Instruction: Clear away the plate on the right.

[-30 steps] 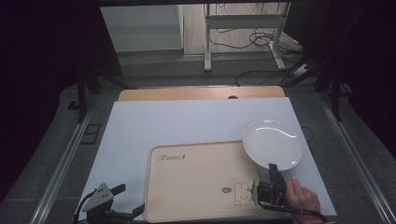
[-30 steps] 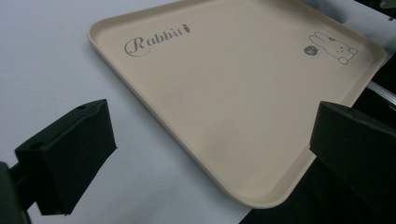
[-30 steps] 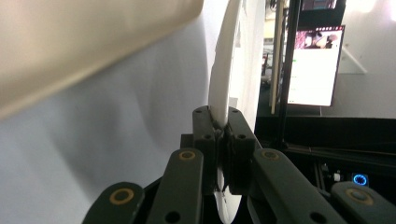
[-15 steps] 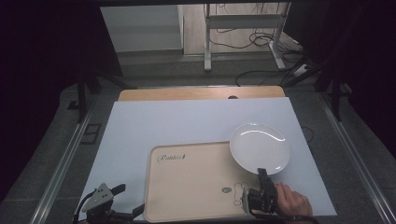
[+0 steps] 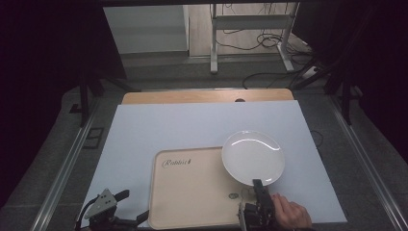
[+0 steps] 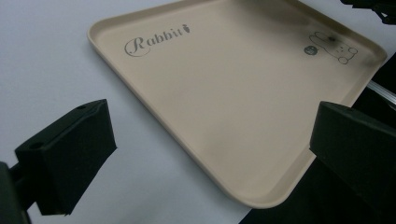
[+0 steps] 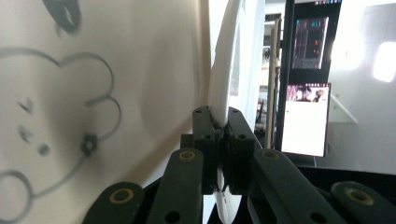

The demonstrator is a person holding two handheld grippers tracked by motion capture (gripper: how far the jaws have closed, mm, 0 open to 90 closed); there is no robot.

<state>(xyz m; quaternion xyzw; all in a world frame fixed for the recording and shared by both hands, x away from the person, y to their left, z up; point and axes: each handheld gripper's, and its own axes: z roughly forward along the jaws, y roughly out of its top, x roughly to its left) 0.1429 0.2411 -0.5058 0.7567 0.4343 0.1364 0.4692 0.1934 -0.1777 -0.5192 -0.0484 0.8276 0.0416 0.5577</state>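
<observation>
At lower right, right gripper point(image 5: 258, 185): jaws clamped on the white plate's point(image 5: 252, 157) near rim.
Plate: glossy, overlapping the beige tray's point(image 5: 192, 192) right corner.
Left gripper point(image 5: 122, 214): bottom left, partly cut off, jaws wide apart, empty.

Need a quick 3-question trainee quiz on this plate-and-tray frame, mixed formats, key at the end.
1. True or false: the right gripper is clamped on the rim of the white plate.
2. The left gripper stands: A) shut on the tray, B) open with nothing between its jaws, C) shut on the plate.
3. Fill in: the word printed on the beige tray is ____.

Key: 1 true. 2 B. 3 Rabbit.
</observation>
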